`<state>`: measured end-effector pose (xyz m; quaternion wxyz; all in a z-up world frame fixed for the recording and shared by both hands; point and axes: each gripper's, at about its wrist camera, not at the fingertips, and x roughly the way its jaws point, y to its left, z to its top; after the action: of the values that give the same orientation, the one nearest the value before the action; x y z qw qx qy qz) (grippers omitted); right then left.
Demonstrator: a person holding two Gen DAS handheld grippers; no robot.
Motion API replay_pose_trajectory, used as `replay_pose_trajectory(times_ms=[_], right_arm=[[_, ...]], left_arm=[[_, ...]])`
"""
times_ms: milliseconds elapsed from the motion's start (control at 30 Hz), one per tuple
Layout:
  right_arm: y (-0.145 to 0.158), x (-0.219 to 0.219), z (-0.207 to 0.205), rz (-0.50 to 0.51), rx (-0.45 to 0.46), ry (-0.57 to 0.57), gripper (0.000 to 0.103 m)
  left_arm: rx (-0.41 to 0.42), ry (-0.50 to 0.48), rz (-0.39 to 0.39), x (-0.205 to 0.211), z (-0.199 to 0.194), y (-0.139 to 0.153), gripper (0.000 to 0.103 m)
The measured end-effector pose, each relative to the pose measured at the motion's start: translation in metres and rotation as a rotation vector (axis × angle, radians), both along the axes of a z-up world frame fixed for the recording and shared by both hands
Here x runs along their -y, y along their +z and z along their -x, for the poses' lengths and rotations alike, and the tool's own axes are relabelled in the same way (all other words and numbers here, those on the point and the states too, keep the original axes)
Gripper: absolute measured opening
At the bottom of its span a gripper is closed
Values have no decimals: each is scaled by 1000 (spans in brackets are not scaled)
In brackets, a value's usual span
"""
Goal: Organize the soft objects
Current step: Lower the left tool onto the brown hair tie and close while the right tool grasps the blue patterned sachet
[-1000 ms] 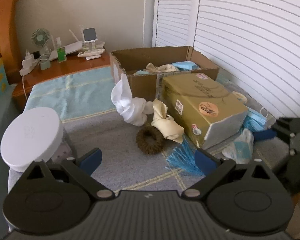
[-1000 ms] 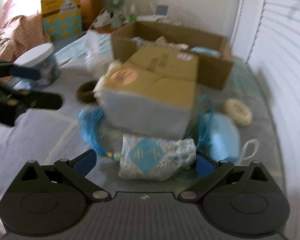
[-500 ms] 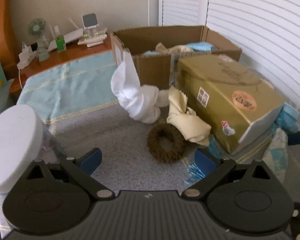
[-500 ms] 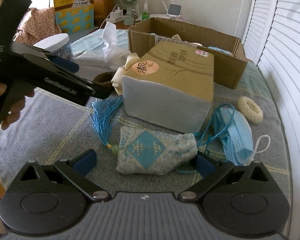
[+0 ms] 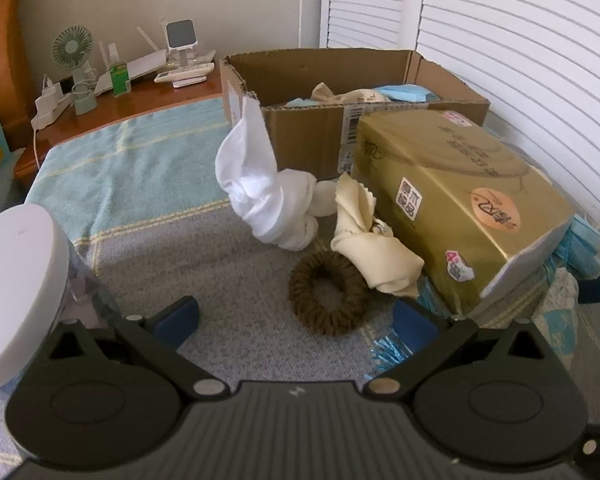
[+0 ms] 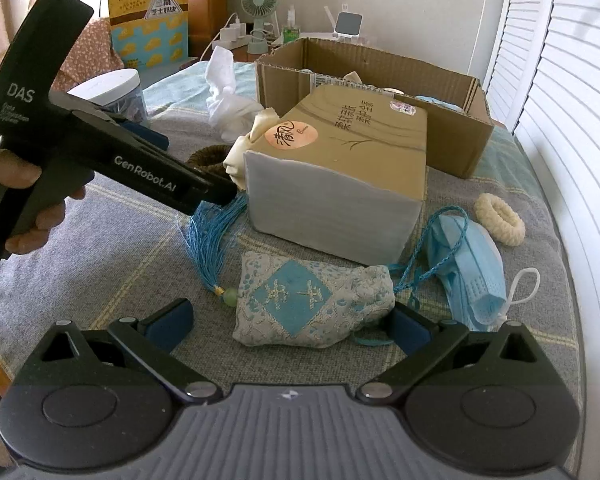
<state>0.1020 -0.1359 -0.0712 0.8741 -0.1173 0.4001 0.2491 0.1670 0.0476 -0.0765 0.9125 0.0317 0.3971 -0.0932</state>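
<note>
Left gripper [image 5: 296,316] hovered wide open, empty, brown scrunchie [image 5: 327,293] framed between its fingers on grey blanket, cream cloth [image 5: 374,250] touching scrunchie's far side. Right gripper [image 6: 290,318] also spread wide, nothing held, embroidered sachet [image 6: 312,306] lying between fingertips near bed's front edge. Step looked like double approach, pre-grasp. Cardboard box [image 6: 440,92] at far side already held soft items. Next move likely: lower, close on scrunchie and sachet, carry both to box; tassel [image 6: 212,236] could snag.
</note>
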Motion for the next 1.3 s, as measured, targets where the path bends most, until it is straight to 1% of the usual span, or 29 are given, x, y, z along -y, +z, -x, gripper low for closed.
replay_pose_trajectory(times_ms=[67, 100, 133, 167, 200, 233, 300, 367, 567, 633, 667, 800, 867, 933, 967, 1000, 1100, 1200, 1300], right_arm=[[0, 0, 1, -1, 2, 2, 103], [0, 0, 1, -1, 2, 2, 103], [0, 1, 1, -1, 2, 3, 103], [0, 1, 2, -1, 2, 4, 103], [0, 1, 2, -1, 2, 4, 103], [0, 1, 3, -2, 2, 4, 103], [0, 1, 3, -2, 2, 5, 103], [0, 1, 4, -3, 3, 4, 103], [2, 1, 4, 5, -8, -17, 103], [2, 1, 4, 7, -5, -27, 103], [2, 1, 3, 8, 0, -34, 103], [2, -1, -1, 8, 8, -50, 103], [3, -2, -3, 13, 16, -49, 102], [4, -5, -3, 25, 20, -43, 98], [5, -7, -3, 27, 21, -40, 91], [5, -7, -3, 28, 19, -38, 87], [9, -8, -3, 29, 15, -36, 77], [13, -7, -1, 26, 8, -32, 73], [20, -5, 4, 20, 3, -23, 73]], left_arm=[[5, -14, -4, 2, 1, 1, 100], [6, -18, -6, 3, 2, 2, 96], [11, -27, -2, 3, 2, 4, 86], [14, -35, 1, 3, 4, 5, 80], [17, -40, -1, 4, 4, 7, 70], [23, -45, -11, 5, 5, 9, 62], [31, -70, -25, 8, 6, 10, 56], [35, -84, -33, 9, 5, 10, 56], [36, -97, -20, 10, 2, 10, 55], [33, -102, -10, 9, 2, 10, 47], [32, -109, -5, 10, 2, 10, 45], [35, -119, -8, 11, 3, 10, 40], [31, -121, -3, 10, 3, 11, 39], [27, -122, 0, 9, 3, 12, 37], [26, -125, 3, 8, 3, 12, 36], [23, -126, 4, 7, 4, 12, 36], [22, -132, 1, 4, 6, 15, 34], [23, -139, 3, 1, 12, 20, 34], [31, -161, -8, -2, 20, 27, 34]])
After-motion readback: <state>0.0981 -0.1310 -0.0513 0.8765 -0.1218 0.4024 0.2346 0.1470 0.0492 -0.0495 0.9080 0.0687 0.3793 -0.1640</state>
